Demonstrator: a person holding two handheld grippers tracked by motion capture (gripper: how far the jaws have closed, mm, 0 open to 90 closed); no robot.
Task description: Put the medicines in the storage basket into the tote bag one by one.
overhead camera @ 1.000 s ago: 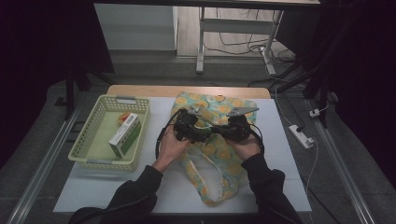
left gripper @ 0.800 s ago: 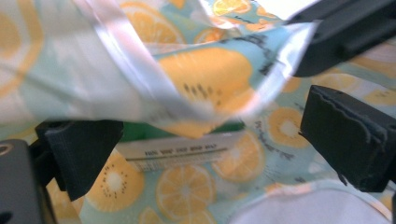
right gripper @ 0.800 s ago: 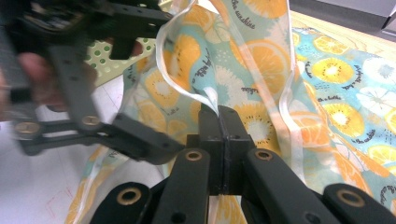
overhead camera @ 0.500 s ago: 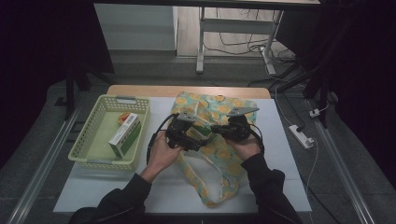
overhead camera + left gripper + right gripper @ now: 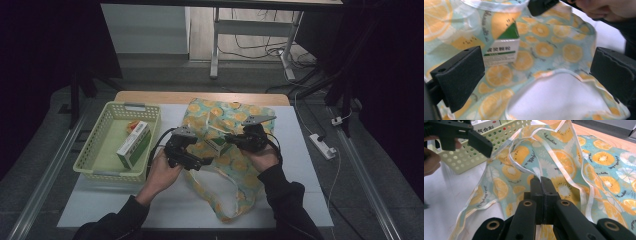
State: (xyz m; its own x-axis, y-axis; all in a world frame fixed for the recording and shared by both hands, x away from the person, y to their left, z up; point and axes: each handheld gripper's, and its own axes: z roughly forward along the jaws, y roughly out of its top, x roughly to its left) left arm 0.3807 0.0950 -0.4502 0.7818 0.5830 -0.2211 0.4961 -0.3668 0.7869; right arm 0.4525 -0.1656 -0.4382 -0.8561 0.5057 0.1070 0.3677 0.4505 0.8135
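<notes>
A fruit-print cloth bag [image 5: 225, 112] lies flat on the white table top. A green and white box [image 5: 216, 145] rests at the bag's mouth; in the left gripper view the box [image 5: 501, 47] lies on the fabric beyond my jaws. My left gripper [image 5: 192, 152] sits just left of the bag. Its jaws have just been opening, and the left gripper [image 5: 536, 71] now stands wide open with nothing between the pads. My right gripper [image 5: 540, 181] is shut on the bag's white-edged rim [image 5: 536, 170], holding it up a little.
A pale green basket [image 5: 95, 172] stands at the table's left with a green and white box [image 5: 134, 145] and a small orange item inside. A white power strip [image 5: 322, 146] lies off the table's right edge. The bag's handle loop [image 5: 235, 200] trails toward the front edge.
My left gripper has drawn back from the bag's mouth toward the left and front, leaving the box at the bag. The right gripper has stayed put on the rim.
</notes>
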